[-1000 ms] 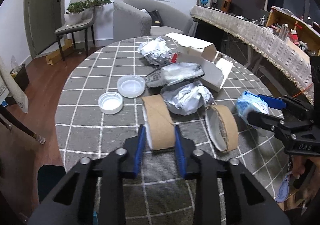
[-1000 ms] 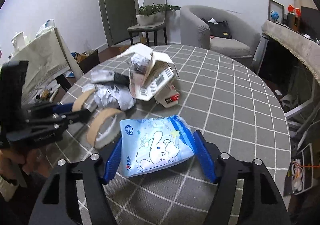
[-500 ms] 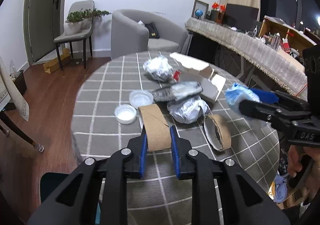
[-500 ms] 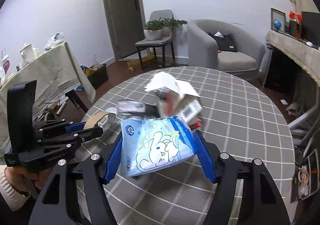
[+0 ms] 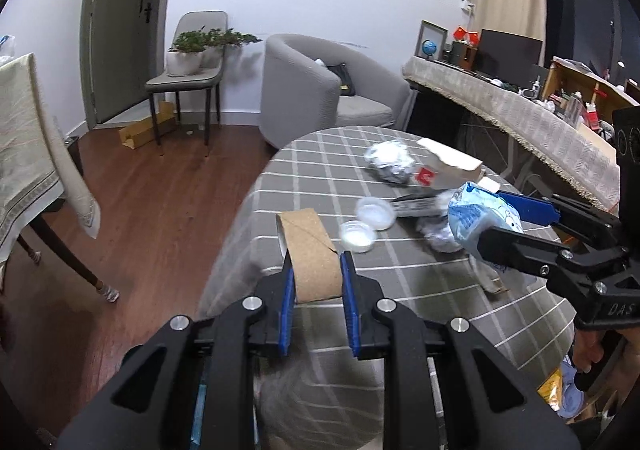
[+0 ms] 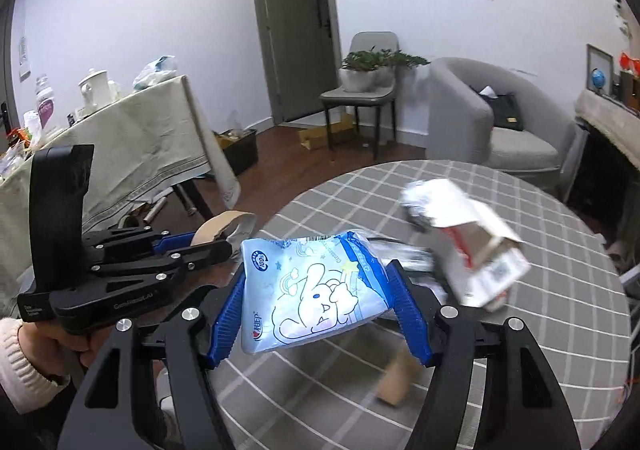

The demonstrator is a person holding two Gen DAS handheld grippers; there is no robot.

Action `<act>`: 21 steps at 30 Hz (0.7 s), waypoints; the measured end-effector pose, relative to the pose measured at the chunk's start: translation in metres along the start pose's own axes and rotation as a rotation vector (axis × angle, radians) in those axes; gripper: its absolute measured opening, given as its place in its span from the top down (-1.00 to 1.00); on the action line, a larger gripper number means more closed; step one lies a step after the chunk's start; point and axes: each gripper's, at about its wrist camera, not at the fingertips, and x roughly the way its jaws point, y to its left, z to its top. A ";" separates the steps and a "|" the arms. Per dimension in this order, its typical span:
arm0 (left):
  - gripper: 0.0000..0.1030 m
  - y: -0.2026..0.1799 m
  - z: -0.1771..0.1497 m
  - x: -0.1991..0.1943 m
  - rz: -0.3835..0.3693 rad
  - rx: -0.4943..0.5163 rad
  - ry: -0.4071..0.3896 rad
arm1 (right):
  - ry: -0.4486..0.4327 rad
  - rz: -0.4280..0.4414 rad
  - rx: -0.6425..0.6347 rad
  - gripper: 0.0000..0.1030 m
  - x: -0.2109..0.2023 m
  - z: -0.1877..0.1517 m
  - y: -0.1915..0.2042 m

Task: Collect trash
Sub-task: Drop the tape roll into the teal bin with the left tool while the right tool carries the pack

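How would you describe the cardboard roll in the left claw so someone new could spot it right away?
Start at the round table with the grey checked cloth. At its near left edge, the left claw is shut on a brown cardboard roll, lifted above the cloth. Unlike the two white lids and crumpled foil beyond it, it is plain brown and tube-shaped.

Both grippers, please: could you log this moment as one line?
left gripper: shut on cardboard roll | right gripper: shut on blue packet | both lifted

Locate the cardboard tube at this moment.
The cardboard tube is clamped in the left gripper, lifted above the near edge of the checked table; the right wrist view shows it left of the blue tissue pack.
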 end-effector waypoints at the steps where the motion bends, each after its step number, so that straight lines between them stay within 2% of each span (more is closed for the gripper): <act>1: 0.55 0.005 -0.001 -0.001 0.006 -0.002 0.003 | 0.002 0.008 -0.006 -0.33 0.005 0.002 0.005; 11: 0.55 0.061 -0.017 -0.010 0.076 -0.034 0.057 | 0.012 0.070 -0.036 -0.33 0.040 0.016 0.049; 21: 0.55 0.124 -0.048 0.000 0.118 -0.110 0.230 | 0.037 0.130 -0.065 -0.33 0.074 0.023 0.092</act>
